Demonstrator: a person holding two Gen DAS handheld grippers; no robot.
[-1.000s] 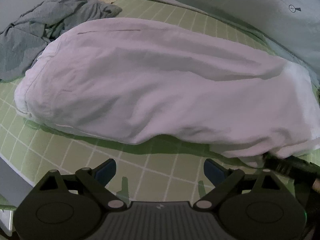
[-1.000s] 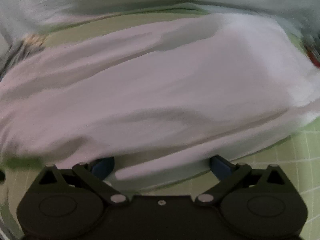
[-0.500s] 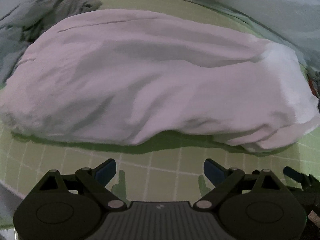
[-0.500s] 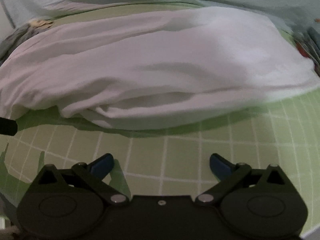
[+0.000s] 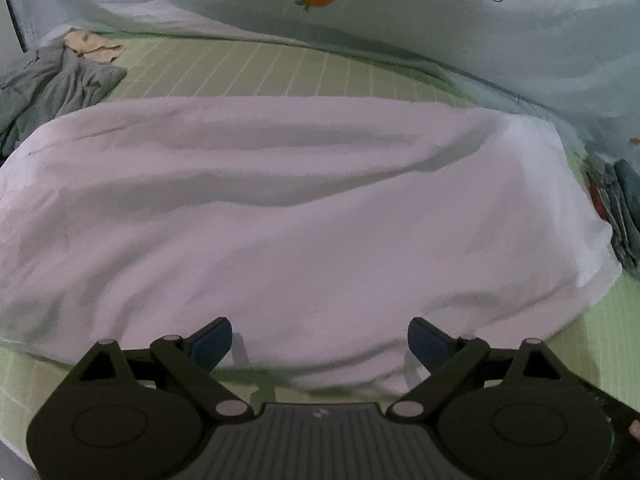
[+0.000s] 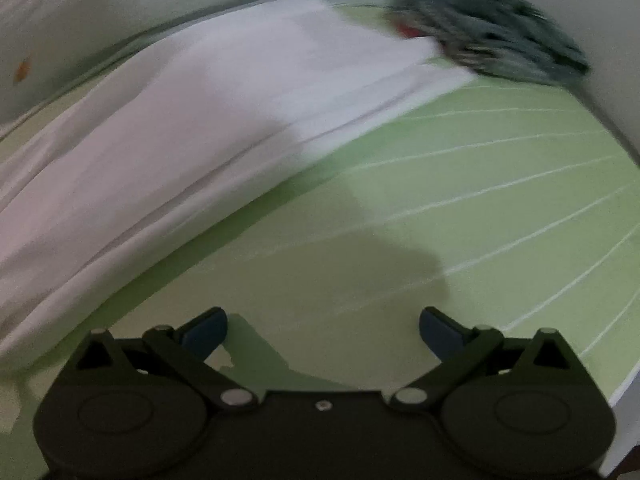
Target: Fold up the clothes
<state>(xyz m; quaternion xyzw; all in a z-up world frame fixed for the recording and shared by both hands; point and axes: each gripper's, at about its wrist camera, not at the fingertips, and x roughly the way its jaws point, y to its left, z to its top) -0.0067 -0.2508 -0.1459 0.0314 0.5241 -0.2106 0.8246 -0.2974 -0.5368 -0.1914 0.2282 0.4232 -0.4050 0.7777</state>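
Note:
A large white garment (image 5: 304, 216) lies folded lengthwise across the green checked bed sheet (image 5: 280, 68). My left gripper (image 5: 319, 345) is open, its blue-padded fingers spread just over the garment's near edge, with nothing held. In the blurred right wrist view the same white garment (image 6: 208, 128) runs diagonally from lower left to upper right. My right gripper (image 6: 323, 332) is open over bare green sheet (image 6: 460, 208), to the right of the garment and apart from it.
A crumpled grey garment (image 5: 52, 84) and a small beige cloth (image 5: 92, 46) lie at the far left. A stack of folded clothes (image 5: 616, 208) sits at the right, seen blurred as a stack (image 6: 488, 40) in the right wrist view. A pale carrot-print duvet (image 5: 360, 12) lies behind.
My left gripper has moved forward to the white garment's near edge. The right gripper has swung right, away from the garment, and now faces bare sheet and the folded stack.

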